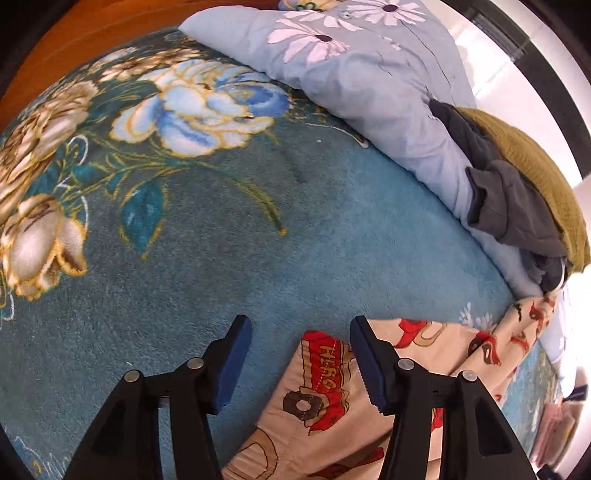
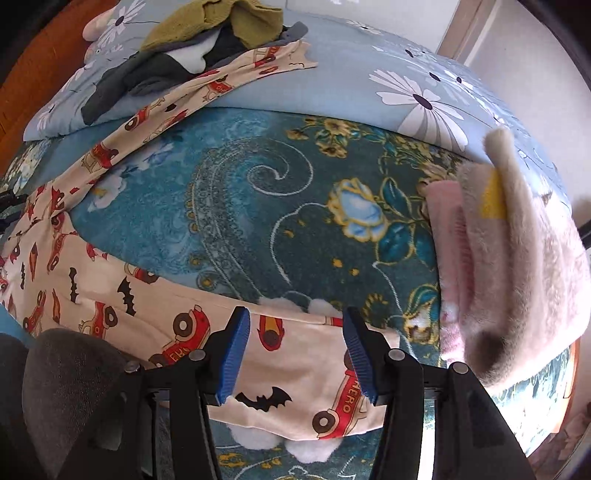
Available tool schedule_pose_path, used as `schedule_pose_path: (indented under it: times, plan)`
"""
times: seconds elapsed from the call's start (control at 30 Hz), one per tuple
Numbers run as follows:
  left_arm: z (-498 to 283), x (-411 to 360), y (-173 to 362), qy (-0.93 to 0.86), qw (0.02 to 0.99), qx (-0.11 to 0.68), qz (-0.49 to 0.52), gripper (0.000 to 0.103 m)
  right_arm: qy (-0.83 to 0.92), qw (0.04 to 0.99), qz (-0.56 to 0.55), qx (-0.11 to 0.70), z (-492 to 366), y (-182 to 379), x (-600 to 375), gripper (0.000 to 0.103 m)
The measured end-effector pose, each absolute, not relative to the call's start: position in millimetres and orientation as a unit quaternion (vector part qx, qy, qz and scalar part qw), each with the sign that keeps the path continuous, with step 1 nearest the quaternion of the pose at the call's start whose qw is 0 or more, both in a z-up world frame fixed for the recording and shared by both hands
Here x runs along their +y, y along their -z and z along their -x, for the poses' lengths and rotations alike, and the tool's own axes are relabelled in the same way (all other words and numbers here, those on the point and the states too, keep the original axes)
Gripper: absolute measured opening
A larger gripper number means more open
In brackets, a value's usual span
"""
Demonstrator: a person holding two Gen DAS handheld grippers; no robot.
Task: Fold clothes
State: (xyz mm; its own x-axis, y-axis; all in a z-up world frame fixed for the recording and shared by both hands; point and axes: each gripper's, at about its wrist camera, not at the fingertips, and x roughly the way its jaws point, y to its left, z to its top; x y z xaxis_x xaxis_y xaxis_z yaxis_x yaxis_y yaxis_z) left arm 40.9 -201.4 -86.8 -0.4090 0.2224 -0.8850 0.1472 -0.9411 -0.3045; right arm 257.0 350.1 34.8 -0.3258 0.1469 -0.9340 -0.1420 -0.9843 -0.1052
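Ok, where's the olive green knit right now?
In the right wrist view, the olive green knit tops the clothes heap at upper left, on the dark grey garment, on the daisy-print quilt.

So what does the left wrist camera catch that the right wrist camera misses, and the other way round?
Only the left wrist view shows the big blue-and-cream rose woven into the blanket. Only the right wrist view shows the folded pink fluffy garment at the right, and one leg of the car-print pyjama trousers trailing up onto the pile. Both show those trousers, the teal floral blanket, the grey-blue daisy duvet, the olive and dark grey clothes pile, and an open hand-held gripper: left, right.
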Motion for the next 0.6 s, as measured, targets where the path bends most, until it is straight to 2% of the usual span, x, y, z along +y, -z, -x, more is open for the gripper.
schedule_pose_path:
  times: [0.07,0.17,0.27,0.3,0.37,0.5,0.6]
  plan:
    - [-42.9,-189.9,85.7,-0.827,0.026,-0.139,0.543,0.033,-0.816,0.077,0.573,-0.002,-250.0,-33.4,344.6,0.054]
    - [-45.6,-177.4,81.6,-0.840,0.016,-0.090,0.535,0.025,-0.818,0.063,0.571,-0.008,-236.9,-31.5,336.2,0.054]
    - [-44.7,-185.5,66.8,-0.863,-0.033,-0.045,0.502,0.016,-0.822,0.052,0.566,0.000,-219.8,-31.8,331.9,0.054]
    - [-41.7,-193.6,62.3,-0.869,-0.059,-0.030,0.490,0.003,-0.825,0.048,0.563,0.005,-213.8,-32.9,330.9,0.054]
    - [-29.2,-222.5,63.0,-0.865,-0.109,-0.024,0.490,0.003,-0.830,0.040,0.557,0.015,-200.4,-34.6,329.5,0.054]
    - [-16.4,-273.1,71.1,-0.851,-0.154,-0.065,0.497,0.000,-0.839,0.023,0.543,0.044,-159.0,-35.5,330.7,0.054]
    - [-22.9,-293.9,75.3,-0.843,-0.103,-0.170,0.499,0.004,-0.850,0.006,0.522,0.074,-117.5,-36.4,336.5,0.054]
